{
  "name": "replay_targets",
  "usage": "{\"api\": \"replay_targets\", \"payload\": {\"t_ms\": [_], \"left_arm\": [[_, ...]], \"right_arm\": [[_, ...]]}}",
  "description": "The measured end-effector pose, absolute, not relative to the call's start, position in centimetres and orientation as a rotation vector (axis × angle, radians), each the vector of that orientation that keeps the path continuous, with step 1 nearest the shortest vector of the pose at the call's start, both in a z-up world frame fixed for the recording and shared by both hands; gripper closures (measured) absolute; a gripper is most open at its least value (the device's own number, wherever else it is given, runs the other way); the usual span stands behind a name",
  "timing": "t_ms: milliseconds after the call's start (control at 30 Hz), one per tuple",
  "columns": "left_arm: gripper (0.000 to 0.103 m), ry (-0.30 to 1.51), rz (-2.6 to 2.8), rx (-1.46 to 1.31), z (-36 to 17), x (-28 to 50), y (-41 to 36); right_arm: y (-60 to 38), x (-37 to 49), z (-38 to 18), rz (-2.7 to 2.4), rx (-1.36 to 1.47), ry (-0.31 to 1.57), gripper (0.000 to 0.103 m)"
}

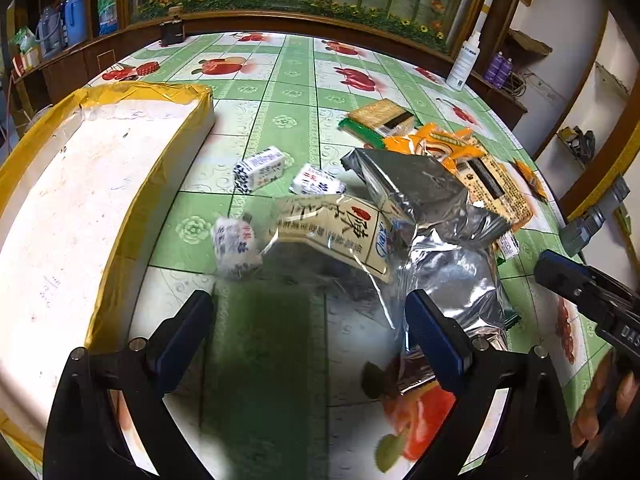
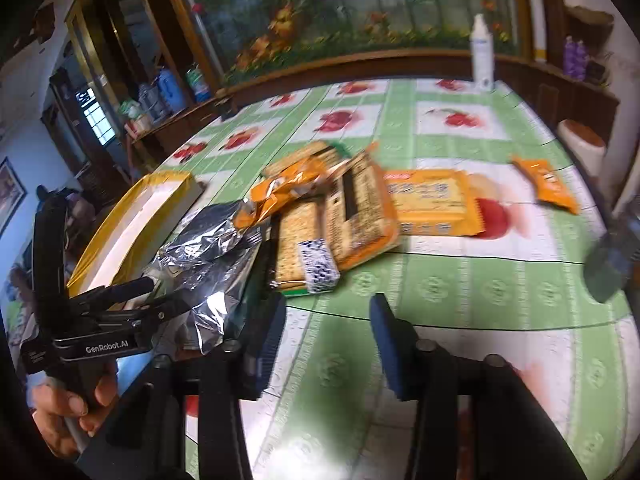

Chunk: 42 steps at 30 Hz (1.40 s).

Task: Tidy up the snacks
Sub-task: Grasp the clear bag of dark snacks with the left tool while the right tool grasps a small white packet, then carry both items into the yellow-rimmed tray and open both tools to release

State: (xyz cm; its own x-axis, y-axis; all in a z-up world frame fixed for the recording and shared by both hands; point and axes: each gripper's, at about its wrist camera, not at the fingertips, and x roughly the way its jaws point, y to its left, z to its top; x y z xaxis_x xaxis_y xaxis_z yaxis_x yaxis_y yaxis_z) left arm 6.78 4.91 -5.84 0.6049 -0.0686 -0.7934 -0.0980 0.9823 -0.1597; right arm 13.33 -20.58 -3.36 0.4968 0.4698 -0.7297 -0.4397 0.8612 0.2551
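Snacks lie loose on the green fruit-print tablecloth point(image 1: 288, 80). Three small blue-and-white packets point(image 1: 260, 168) point(image 1: 316, 180) point(image 1: 234, 246) sit ahead of my left gripper point(image 1: 308, 320). It is wide open over bare cloth. Its right finger point(image 1: 432, 328) stands against a crumpled silver foil bag point(image 1: 452, 280). A cream packet with printed characters point(image 1: 332, 228) leans on the foil. My right gripper point(image 2: 332, 332) is open with nothing between its fingers. It hovers just short of a blue-and-white packet point(image 2: 318, 266) and the cracker packs point(image 2: 296, 236).
A white box edged with yellow tape point(image 1: 100, 200) fills the left side. Orange snack packs point(image 2: 432, 200) point(image 2: 546, 184) lie further right. A white bottle point(image 2: 482, 52) stands at the table's far edge, with wooden cabinets behind. A hand point(image 2: 68, 404) holds the left gripper's handle.
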Motion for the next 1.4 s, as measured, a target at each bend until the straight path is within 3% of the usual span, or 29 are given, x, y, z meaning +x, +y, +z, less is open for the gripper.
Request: {"api": "replay_targets", "payload": {"t_ms": [233,467,567,600,733,800,1000,1400], "left_arm": [[0.006,0.895,-0.014,-0.212,-5.4,7.6,8.5],[0.006,0.900,-0.051,-0.183,-4.6,10.2,7.2],[0.006,0.922,-0.045,-0.223,-5.0,11.8,6.7],[0.008,0.933,-0.036,-0.219,-5.2,12.1,6.6],[0.052,0.928,-0.074,-0.248,-5.5,11.8,6.9],[0.062,0.922,-0.110,-0.278,-5.4,11.5,6.9],[0.068,0.906,-0.141,-0.316,-5.1,10.3,7.0],[0.068,0.828,-0.110,-0.314,-2.7,5.3,7.8]], "right_arm": [[-18.2,15.6,-3.6,0.619,-0.001,0.917,0.056],[-17.2,17.2,-4.8,0.616,-0.038,0.958,0.056],[-17.1,17.3,-5.5,0.615,-0.039,0.981,0.065],[-17.2,17.3,-5.6,0.625,-0.026,0.985,0.067],[-17.8,17.1,-5.6,0.649,0.007,0.995,0.084],[-18.1,16.8,-5.6,0.663,0.025,1.002,0.090],[-18.1,16.0,-5.6,0.656,0.025,0.987,0.090],[-18.8,13.6,-3.8,0.669,0.071,0.956,0.090]]}}
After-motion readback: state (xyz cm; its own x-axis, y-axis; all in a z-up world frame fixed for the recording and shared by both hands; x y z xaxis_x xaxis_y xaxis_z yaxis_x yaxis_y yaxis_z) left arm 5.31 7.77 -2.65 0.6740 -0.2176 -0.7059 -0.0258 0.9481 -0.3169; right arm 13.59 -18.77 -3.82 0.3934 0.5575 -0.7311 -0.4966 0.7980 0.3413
